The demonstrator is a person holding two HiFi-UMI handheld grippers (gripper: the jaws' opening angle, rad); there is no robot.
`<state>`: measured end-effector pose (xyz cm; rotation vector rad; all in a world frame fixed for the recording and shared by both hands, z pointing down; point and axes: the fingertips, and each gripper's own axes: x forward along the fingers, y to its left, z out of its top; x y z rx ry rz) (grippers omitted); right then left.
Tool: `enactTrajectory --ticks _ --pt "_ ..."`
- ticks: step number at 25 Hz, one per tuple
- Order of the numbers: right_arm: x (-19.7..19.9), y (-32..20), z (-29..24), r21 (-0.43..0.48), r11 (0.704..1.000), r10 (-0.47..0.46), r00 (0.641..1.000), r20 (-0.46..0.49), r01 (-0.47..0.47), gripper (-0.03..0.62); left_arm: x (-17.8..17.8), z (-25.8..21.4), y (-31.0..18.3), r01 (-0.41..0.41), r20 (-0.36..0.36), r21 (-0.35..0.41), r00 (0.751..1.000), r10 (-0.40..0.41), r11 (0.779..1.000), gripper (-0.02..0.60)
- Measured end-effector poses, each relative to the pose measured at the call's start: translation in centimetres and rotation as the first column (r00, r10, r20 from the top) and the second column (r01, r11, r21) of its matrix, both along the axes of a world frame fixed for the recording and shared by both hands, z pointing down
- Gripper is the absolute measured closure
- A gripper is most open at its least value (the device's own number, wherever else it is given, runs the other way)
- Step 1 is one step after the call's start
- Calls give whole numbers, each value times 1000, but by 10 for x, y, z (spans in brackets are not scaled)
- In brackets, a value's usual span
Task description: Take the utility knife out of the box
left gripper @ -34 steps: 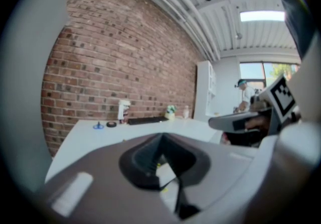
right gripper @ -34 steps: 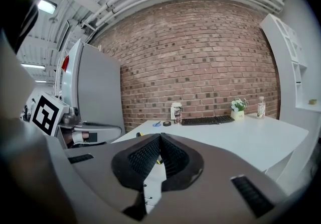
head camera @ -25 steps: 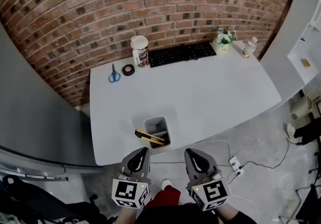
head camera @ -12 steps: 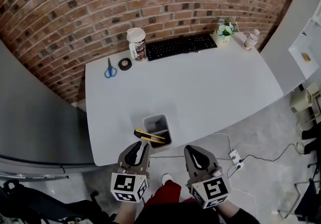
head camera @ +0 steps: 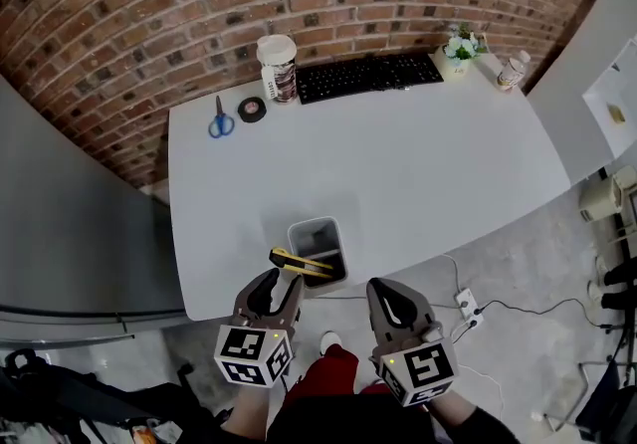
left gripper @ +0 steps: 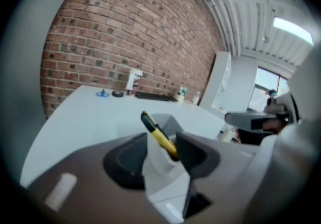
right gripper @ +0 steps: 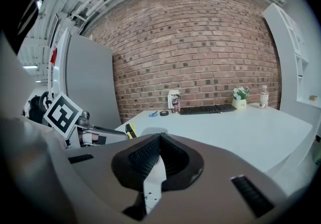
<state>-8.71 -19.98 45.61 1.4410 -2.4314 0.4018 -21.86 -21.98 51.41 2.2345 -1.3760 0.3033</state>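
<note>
Opening beside the box [head camera: 317,231], the left gripper [head camera: 279,291] spreads its fingers [left gripper: 128,160]; the yellow utility knife [head camera: 302,264] leaning out of that grey box shows in the gap, not yet pressed. The box stands close to the near edge of the tabletop [head camera: 398,173], so a sideways tug would likely drag or tip it over. A pinch on the slim handle's tip may let it pivot and slip back. The right gripper [head camera: 393,305], fingers closed on nothing, steadies nothing.
</note>
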Motion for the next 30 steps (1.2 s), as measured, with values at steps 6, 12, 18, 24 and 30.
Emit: enactTrajectory --ticks 6,12,18,24,30 --pt "-3 -1 9 -16 1000 -16 1000 -7 16 586 4 11 -5 -13 -24 -39 1000 12 999 411" --pt "-1 -4 16 -48 999 1 1000 -5 -1 586 8 16 -15 -6 -57 -58 998 3 998 410" --pt "1 -5 22 -69 998 4 1000 -14 -5 586 14 17 -24 -11 -70 -65 998 6 998 402" --pt "2 -6 26 -78 997 15 1000 -10 -16 586 12 20 -33 5 -58 -75 998 -9 997 408" --pt "2 -6 28 -77 997 15 1000 -17 -16 586 15 21 -33 -8 -67 -81 998 2 997 435"
